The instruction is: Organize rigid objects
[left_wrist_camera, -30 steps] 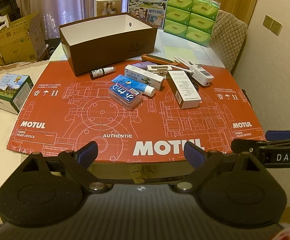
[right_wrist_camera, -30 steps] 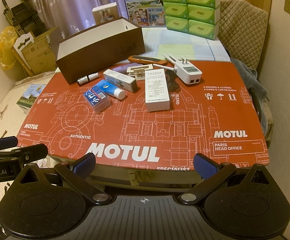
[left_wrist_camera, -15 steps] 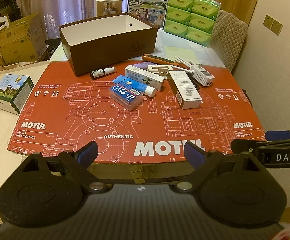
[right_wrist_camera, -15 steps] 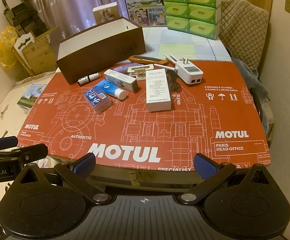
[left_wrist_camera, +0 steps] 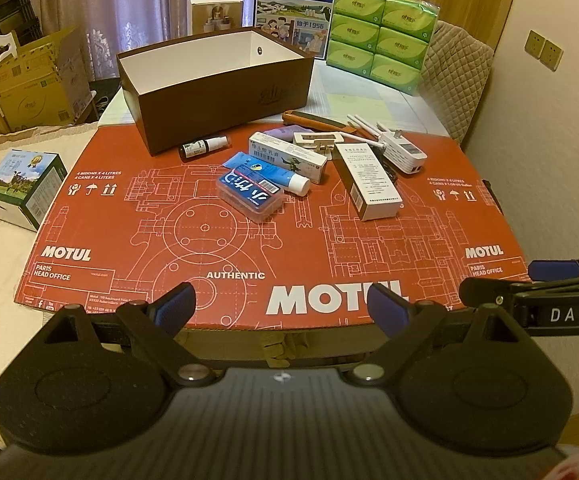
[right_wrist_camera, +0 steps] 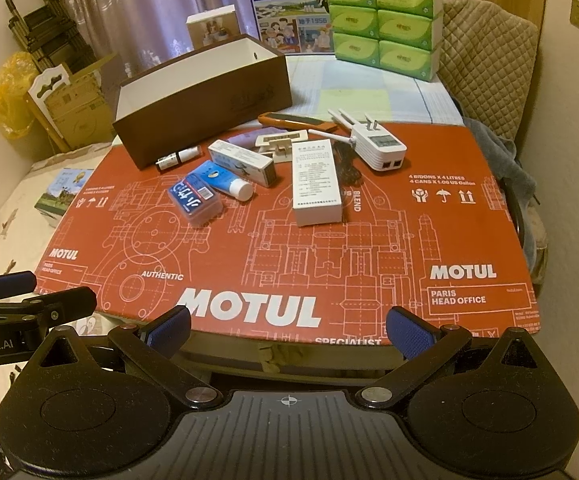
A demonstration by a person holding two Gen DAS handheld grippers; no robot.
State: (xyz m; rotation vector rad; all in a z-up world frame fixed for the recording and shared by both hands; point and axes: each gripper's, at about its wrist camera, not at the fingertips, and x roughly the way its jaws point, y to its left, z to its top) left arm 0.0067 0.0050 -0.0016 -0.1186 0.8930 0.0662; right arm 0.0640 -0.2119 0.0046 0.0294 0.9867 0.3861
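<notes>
1. Red printed cardboard sheet (left_wrist_camera: 249, 240) fills the left wrist view, and against a second ago the whole scene sits a touch lower and nearer. The left gripper (left_wrist_camera: 282, 305) hangs at the sheet's near edge, jaws wide apart and empty, as before. Beyond the sheet's middle lie the blue clear-lidded plastic case (left_wrist_camera: 249, 193), the blue tube with a white cap (left_wrist_camera: 273, 172) touching it, and the long white carton (left_wrist_camera: 369, 178); none has shifted. The open brown box with a white lining (left_wrist_camera: 217, 80) stands at the sheet's far-left edge.

2. From the right wrist view the right gripper (right_wrist_camera: 288, 327) also holds at the sheet's (right_wrist_camera: 369, 264) near edge, jaws spread and empty, slightly farther forward than earlier. The white plug adapter with antennas (right_wrist_camera: 377, 146) rests at the far side, just right of the white carton (right_wrist_camera: 316, 182).
</notes>
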